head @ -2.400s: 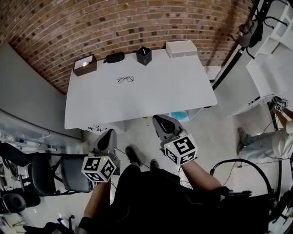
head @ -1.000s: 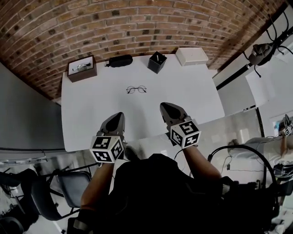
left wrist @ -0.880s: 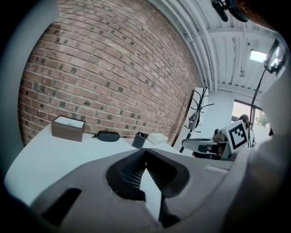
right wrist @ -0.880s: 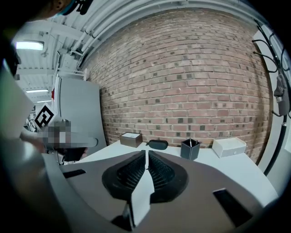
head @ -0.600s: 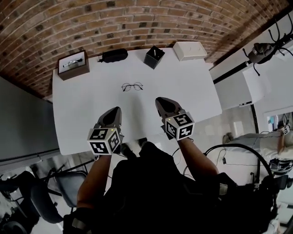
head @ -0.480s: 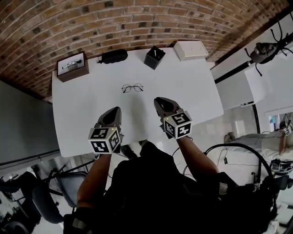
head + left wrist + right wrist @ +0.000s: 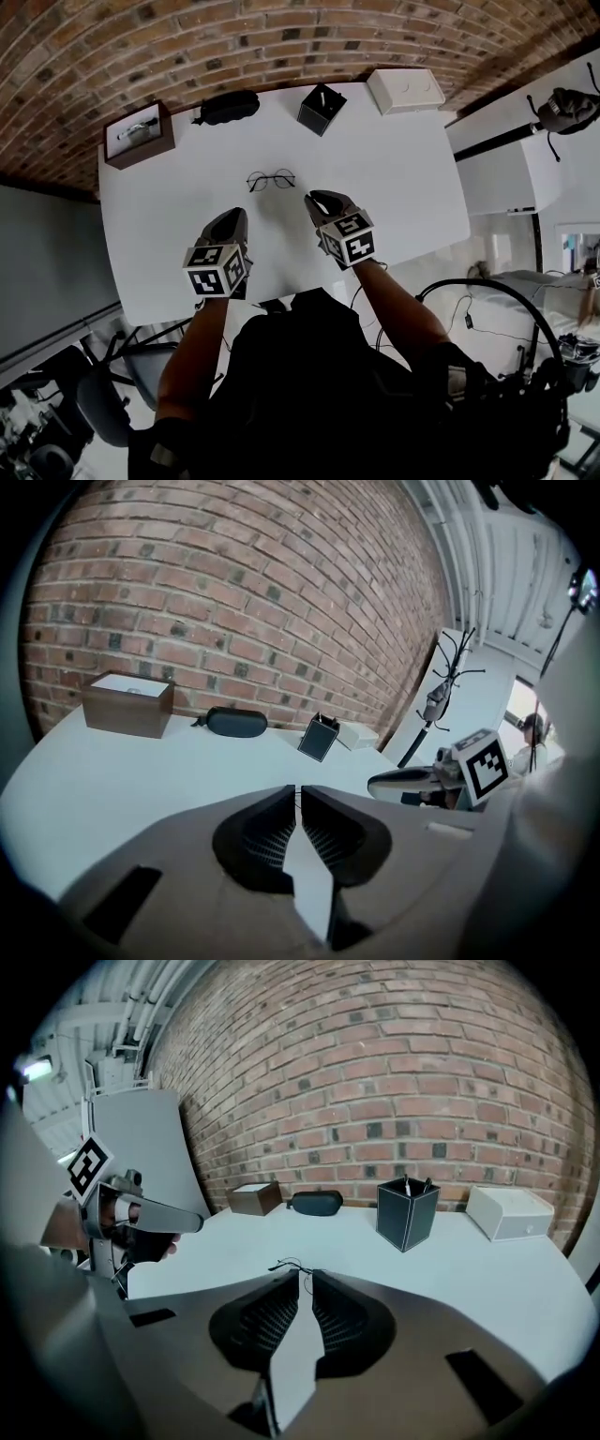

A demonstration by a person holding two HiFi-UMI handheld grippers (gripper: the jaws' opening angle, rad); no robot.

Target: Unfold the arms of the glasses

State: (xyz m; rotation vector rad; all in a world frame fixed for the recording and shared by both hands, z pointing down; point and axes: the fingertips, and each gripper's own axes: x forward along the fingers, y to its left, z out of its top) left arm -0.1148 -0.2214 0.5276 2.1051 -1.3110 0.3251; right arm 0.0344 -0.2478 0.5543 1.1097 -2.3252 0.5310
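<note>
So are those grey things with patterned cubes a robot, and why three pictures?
No robot: a person holds a two-jaw tool in each hand, the left gripper and the right gripper. One picture looks down from a camera on the person's head; the others come from cameras riding on each gripper. On the white table lie thin round wire glasses, a brown box, a black oval case, a black square pen holder and a white box. Both pairs of jaws are shut, holding nothing.

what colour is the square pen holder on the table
Black, with pale edges; the pen holder shows best in the right gripper view.
</note>
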